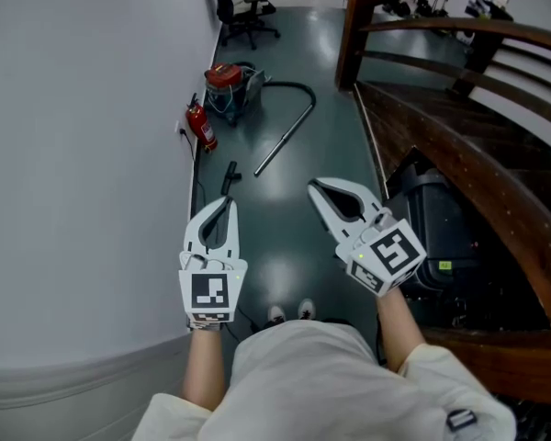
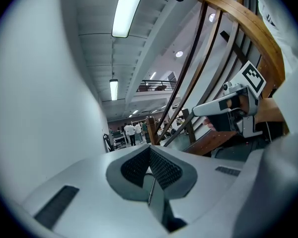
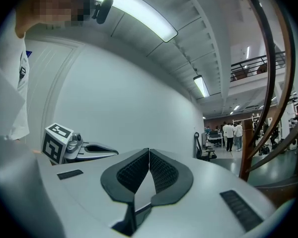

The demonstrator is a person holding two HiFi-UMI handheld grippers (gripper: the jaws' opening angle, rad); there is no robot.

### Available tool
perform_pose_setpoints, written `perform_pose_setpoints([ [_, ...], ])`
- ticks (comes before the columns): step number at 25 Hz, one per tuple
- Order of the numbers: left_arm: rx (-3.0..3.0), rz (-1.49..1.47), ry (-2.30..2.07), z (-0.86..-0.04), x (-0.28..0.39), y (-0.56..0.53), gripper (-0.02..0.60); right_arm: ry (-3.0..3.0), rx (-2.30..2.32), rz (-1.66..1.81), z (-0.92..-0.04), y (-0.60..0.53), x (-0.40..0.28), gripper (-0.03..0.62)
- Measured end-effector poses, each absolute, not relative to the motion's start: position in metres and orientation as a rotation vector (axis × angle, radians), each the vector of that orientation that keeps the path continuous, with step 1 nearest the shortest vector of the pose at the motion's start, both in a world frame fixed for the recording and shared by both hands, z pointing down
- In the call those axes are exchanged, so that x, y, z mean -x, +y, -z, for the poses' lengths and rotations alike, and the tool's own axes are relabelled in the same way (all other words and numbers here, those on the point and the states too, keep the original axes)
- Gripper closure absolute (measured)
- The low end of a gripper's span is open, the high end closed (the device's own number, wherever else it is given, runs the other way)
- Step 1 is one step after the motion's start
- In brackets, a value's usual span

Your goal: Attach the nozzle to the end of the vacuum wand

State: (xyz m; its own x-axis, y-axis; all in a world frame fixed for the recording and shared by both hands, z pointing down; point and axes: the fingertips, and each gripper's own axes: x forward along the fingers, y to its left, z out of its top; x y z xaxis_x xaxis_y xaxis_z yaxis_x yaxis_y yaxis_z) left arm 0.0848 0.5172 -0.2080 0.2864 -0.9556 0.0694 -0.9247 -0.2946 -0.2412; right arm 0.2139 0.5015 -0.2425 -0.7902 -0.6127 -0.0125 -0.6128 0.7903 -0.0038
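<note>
Dark green corridor floor (image 1: 285,246). Nearest, the left gripper (image 1: 228,202) and right gripper (image 1: 315,188) hover empty, jaws pressed together. Farther, the black nozzle (image 1: 230,176) lies just left of the vacuum wand's (image 1: 285,140) near end. It is likely light, rigid plastic, best gripped mid-body.

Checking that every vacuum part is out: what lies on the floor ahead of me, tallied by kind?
Red-lidded vacuum canister: 1
Curved black hose: 1
Straight metal wand: 1
Small black nozzle: 1
Red fire extinguisher: 1
Total: 5

Floor (image 1: 285,246) glossy, smooth — vacuum wand (image 1: 285,138) shiny metal — stair railing (image 1: 468,150) polished wood
</note>
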Motion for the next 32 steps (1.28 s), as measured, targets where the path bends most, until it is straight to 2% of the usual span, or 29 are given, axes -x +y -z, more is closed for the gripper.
perform_pose_setpoints([
  [11, 2.406, 0.288, 1.749, 0.211, -0.087, 0.522, 0.583, 2.941, 1.025, -0.011, 0.244, 0.508, -0.214, 0.566],
  [32, 2.467, 0.288, 1.682, 0.186, -0.053, 0.526, 0.583, 2.933, 1.116, -0.044, 0.218, 0.522, -0.176, 0.566],
])
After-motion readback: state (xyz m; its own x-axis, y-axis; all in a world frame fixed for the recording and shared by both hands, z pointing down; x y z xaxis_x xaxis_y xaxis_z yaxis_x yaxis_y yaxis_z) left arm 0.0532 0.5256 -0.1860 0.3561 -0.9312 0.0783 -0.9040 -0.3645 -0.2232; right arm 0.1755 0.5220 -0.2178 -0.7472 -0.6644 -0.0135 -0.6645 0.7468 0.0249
